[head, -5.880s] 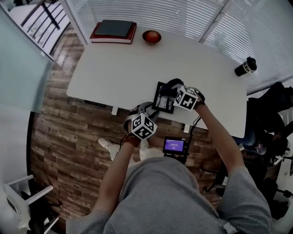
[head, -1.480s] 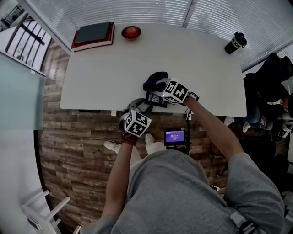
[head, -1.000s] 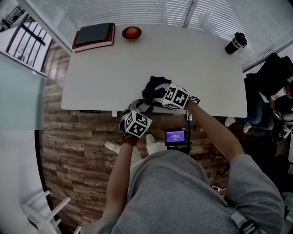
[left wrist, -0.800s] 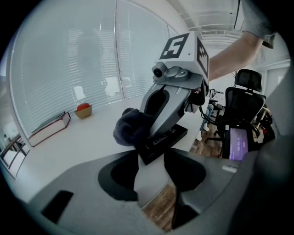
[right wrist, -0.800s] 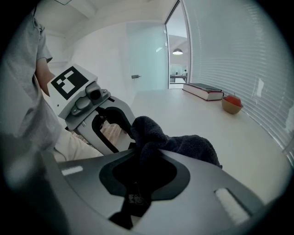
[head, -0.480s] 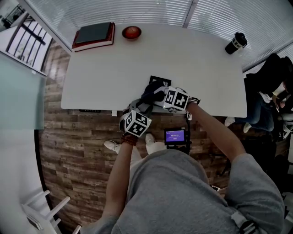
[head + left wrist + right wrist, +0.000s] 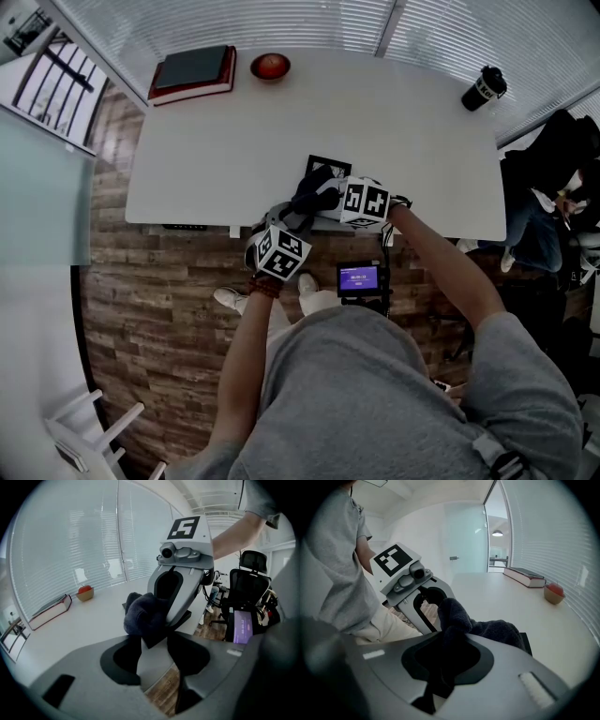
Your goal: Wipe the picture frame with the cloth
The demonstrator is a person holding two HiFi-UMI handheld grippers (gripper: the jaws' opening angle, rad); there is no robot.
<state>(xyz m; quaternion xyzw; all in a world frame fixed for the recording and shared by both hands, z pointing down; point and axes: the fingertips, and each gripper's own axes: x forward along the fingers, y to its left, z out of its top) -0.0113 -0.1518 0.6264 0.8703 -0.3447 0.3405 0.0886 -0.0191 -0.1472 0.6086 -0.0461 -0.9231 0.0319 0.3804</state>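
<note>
Wiping step: cloth (image 7: 487,630) is pinched by right gripper (image 7: 447,641), frame (image 7: 323,165) corner clamped by left gripper (image 7: 154,641). Next, prob.: cloth dragged across w/ light pressure.

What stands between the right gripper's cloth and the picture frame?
Nothing visible does. The cloth, clamped in the right gripper, rests directly on the picture frame. The left gripper grips the frame's near corner, beside the cloth rather than under it.
</note>
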